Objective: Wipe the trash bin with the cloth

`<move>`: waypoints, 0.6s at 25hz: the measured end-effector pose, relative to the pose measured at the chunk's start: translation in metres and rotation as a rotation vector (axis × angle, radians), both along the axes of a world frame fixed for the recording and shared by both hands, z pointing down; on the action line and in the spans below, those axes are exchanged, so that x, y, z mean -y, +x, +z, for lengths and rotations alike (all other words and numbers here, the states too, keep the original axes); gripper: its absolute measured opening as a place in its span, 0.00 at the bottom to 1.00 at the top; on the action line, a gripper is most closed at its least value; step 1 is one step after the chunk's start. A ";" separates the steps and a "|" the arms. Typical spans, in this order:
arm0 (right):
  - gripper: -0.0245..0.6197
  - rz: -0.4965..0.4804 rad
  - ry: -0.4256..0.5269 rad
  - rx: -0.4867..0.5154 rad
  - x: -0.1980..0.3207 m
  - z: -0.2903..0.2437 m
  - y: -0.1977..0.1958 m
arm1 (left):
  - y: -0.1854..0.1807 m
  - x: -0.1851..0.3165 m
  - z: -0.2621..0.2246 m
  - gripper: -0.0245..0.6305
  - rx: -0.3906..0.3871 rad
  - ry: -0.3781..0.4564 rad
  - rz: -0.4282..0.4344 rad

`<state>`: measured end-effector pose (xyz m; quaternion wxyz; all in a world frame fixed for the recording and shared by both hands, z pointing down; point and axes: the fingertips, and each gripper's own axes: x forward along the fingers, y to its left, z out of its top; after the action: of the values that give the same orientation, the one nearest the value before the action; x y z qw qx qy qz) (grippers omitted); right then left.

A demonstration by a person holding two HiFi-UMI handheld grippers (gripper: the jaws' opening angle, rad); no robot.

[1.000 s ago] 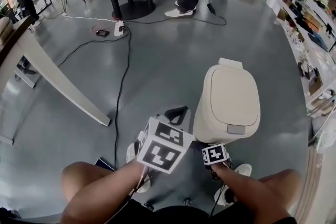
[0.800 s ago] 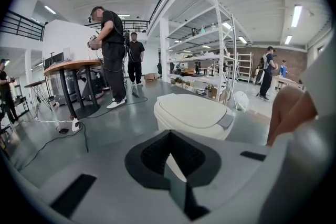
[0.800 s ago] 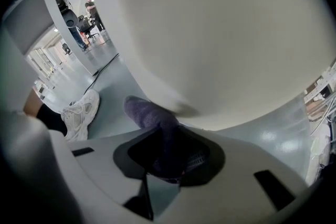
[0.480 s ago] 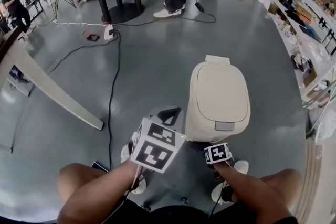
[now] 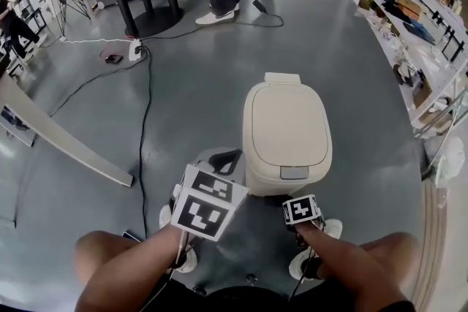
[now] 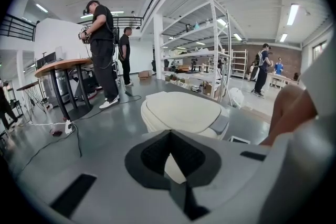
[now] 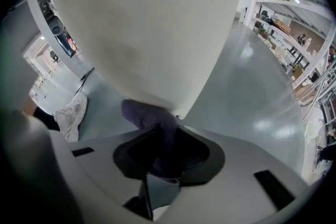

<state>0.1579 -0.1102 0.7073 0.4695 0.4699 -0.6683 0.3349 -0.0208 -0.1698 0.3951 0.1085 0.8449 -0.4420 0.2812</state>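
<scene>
We are pinching the cloth [image 7: 146, 113] in the right gripper [image 7: 160, 132], seemingly low against the trash bin [image 5: 285, 124] (left gripper [image 6: 169, 136] pressed together, empty), risking friction dragging it loose.

Bright, even light falls from ceiling strip lamps [image 6: 292, 14]. The glossy floor [image 5: 197, 99] carries pale glare patches and only faint shadows. All views bend strongly at the edges, and both gripper views darken at the corners. In the right gripper view the close trash bin [image 7: 152, 23] and cloth [image 7: 152, 115] are soft and out of focus.
</scene>
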 end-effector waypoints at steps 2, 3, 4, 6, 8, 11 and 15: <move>0.20 0.008 0.002 0.001 0.000 0.000 0.006 | 0.007 0.000 0.001 0.04 0.003 -0.001 0.013; 0.20 0.015 0.002 0.001 0.000 0.000 0.010 | 0.011 -0.001 0.002 0.03 0.005 -0.003 0.022; 0.20 0.023 0.002 0.003 0.000 0.000 0.013 | 0.014 -0.002 0.003 0.03 0.006 -0.006 0.032; 0.20 0.040 0.001 0.005 -0.001 0.000 0.019 | 0.022 -0.004 0.005 0.03 0.009 -0.011 0.052; 0.20 0.055 -0.001 0.010 0.000 -0.001 0.023 | 0.029 -0.006 0.006 0.04 0.011 -0.014 0.067; 0.20 0.068 0.005 0.031 -0.001 -0.006 0.027 | 0.044 -0.009 0.004 0.03 0.011 -0.012 0.091; 0.20 0.080 0.036 0.089 -0.004 -0.018 0.024 | 0.072 -0.013 0.001 0.04 0.012 -0.004 0.147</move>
<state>0.1824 -0.1066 0.6896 0.4171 0.4893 -0.6749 0.3620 0.0516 -0.1571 0.3959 0.0863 0.8730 -0.3791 0.2943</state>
